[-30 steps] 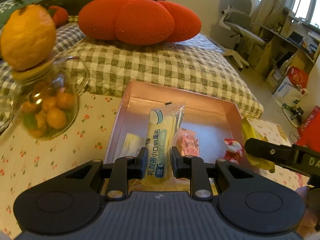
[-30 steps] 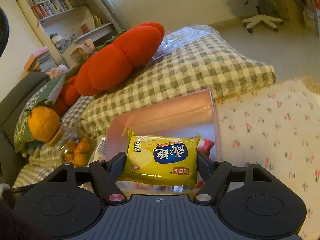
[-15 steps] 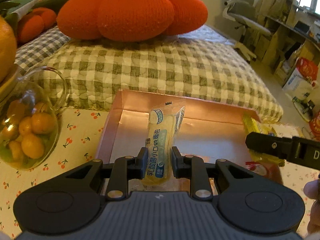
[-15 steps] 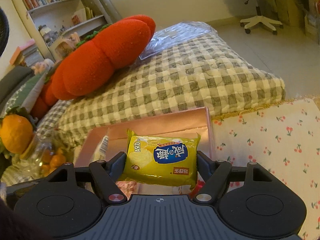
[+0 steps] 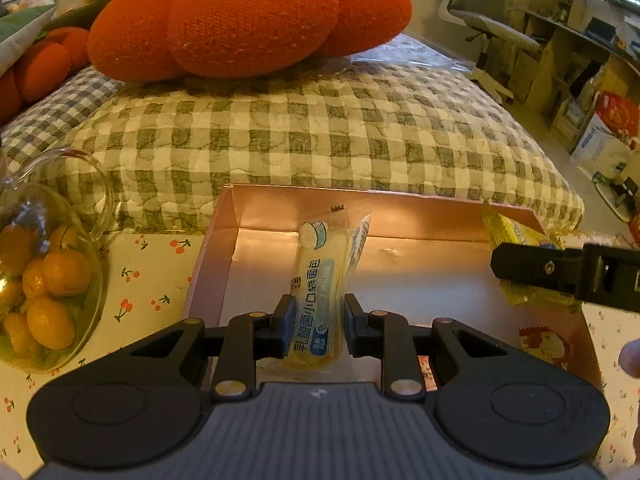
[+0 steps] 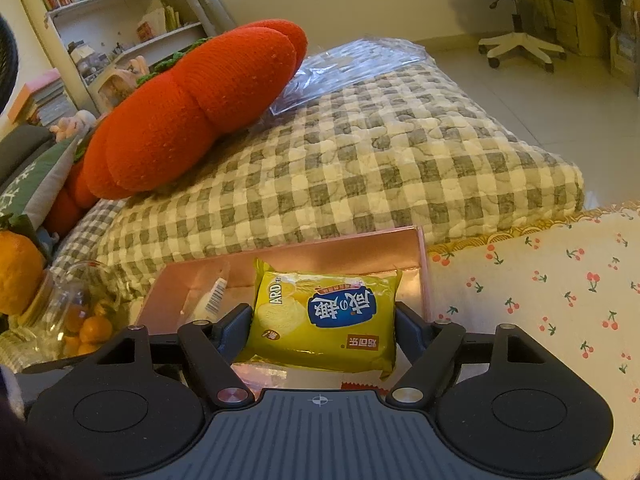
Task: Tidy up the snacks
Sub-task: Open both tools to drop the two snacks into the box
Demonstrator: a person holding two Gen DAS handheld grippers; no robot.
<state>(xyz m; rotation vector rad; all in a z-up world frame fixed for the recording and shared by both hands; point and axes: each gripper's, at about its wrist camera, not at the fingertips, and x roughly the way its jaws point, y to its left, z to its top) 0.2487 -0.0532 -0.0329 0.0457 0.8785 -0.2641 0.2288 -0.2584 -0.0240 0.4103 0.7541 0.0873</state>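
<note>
My left gripper (image 5: 315, 328) is shut on a pale yellow bread packet with blue print (image 5: 320, 280), held upright above the pink box (image 5: 224, 240). My right gripper (image 6: 322, 328) is shut on a yellow cracker packet (image 6: 324, 316), held over the same pink box (image 6: 423, 264) near its right wall. The right gripper's finger (image 5: 560, 276) and the yellow packet (image 5: 508, 232) also show at the right of the left wrist view. The bread packet shows in the right wrist view (image 6: 212, 300). A red-and-white snack (image 5: 544, 344) lies in the box.
A glass jar of small oranges (image 5: 48, 288) stands left of the box on the cherry-print tablecloth (image 6: 540, 300). Behind the box is a green checked cushion (image 5: 320, 128) with a big orange pumpkin pillow (image 5: 248, 20). An office chair (image 6: 516, 8) stands far off.
Both grippers have moved forward and lower over the box, each still holding its packet. The box's back wall and the checked cushion appear closer.
</note>
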